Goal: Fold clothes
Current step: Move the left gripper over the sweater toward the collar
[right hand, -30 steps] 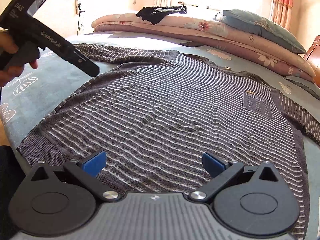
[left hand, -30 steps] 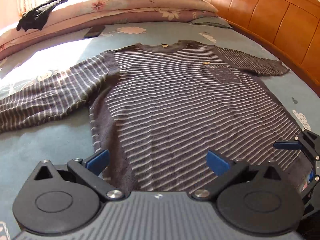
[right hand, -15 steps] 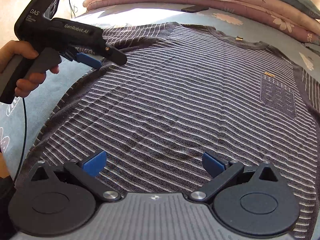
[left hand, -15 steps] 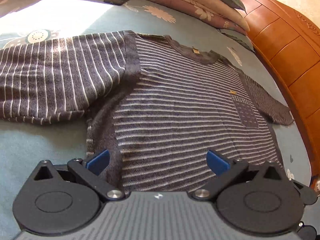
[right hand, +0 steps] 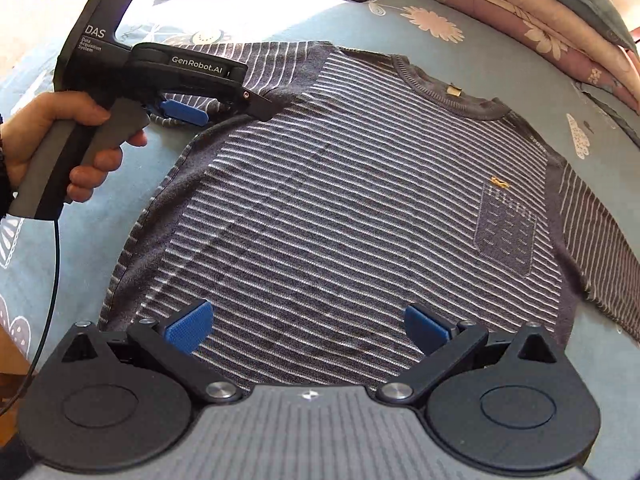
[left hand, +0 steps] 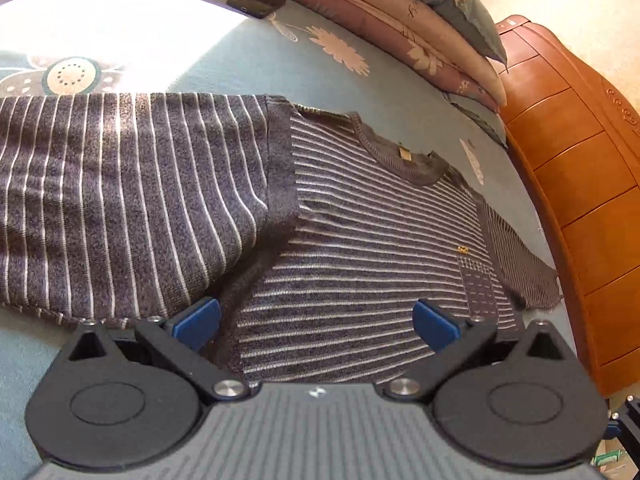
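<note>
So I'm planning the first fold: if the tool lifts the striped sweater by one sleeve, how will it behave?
The striped sweater looks like soft knit lying limp on the bed, so it would probably droop and trail. Its sleeve is wide, so it may bunch in the left tool. The textured fabric likely won't slip much.

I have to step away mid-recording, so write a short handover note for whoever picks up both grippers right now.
Left gripper: open, holding nothing, low over the armpit where the sleeve joins the body.
Right gripper: open, holding nothing, above the lower body of the garment.
Grey knitted sweater with thin white stripes: lying flat, front up, on the blue flowered bedspread, both sleeves spread outward, chest pocket showing.
Done: sweater laid out flat.
Left: every fold; probably begin by bringing the sleeve beside the left gripper across the body.
</note>
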The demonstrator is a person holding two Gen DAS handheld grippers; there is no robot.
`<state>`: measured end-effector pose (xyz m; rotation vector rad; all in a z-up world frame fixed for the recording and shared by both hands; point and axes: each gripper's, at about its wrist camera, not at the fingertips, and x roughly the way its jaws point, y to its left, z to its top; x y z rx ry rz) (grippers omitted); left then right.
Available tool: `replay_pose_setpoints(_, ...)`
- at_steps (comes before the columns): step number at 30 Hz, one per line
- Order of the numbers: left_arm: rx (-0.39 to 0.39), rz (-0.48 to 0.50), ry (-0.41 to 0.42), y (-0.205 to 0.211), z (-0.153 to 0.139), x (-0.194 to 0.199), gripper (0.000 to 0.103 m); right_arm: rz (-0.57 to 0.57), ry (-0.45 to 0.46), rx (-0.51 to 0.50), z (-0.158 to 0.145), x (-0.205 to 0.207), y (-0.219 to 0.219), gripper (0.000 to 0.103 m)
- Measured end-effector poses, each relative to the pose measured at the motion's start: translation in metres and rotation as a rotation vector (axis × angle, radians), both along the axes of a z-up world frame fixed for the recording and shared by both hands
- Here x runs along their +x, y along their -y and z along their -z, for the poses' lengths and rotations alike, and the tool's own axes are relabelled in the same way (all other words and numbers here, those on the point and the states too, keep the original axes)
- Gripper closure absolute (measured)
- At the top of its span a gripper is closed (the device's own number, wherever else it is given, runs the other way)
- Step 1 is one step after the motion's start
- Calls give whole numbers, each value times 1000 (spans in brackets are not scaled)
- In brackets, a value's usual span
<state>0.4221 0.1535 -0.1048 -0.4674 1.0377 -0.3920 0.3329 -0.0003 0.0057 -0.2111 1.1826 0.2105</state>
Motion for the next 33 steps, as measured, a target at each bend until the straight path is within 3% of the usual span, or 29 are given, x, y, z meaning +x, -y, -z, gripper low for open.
replay_pose_setpoints(3,-29,5,-70,-2,22,15,1,99,-11,10,-13,1,-14,0)
replay_pose_setpoints(5,-4,46,-54,1,27,17,1,146,-39,48,-15,0,-22,0)
replay_pose_setpoints(7,81,109,-3,9,22,18,1,164,-71,70,-14,-2,-28,0)
replay_pose_setpoints(9,218,157,57,17,15,20,1,164,-75,58,-13,-4,-31,0)
replay_pose_setpoints(11,239,172,27,19,15,26,1,174,-82,45,-8,-1,-30,0)
replay_pose_setpoints(16,145,153,-41,8,0,19,1,229,-117,134,9,20,-20,0)
replay_pose_setpoints(19,109,175,-34,7,-7,11,1,238,-121,176,19,32,-17,0)
replay_pose_setpoints(24,192,147,-130,16,15,19,3,239,-168,219,41,46,-3,0)
replay_pose_setpoints(27,132,103,-77,13,0,21,3,230,-156,213,44,51,14,0)
replay_pose_setpoints(29,86,83,7,11,-19,28,3,234,-139,214,47,53,27,0)
replay_pose_setpoints(33,70,149,129,24,-30,78,2,302,-127,224,63,52,49,0)
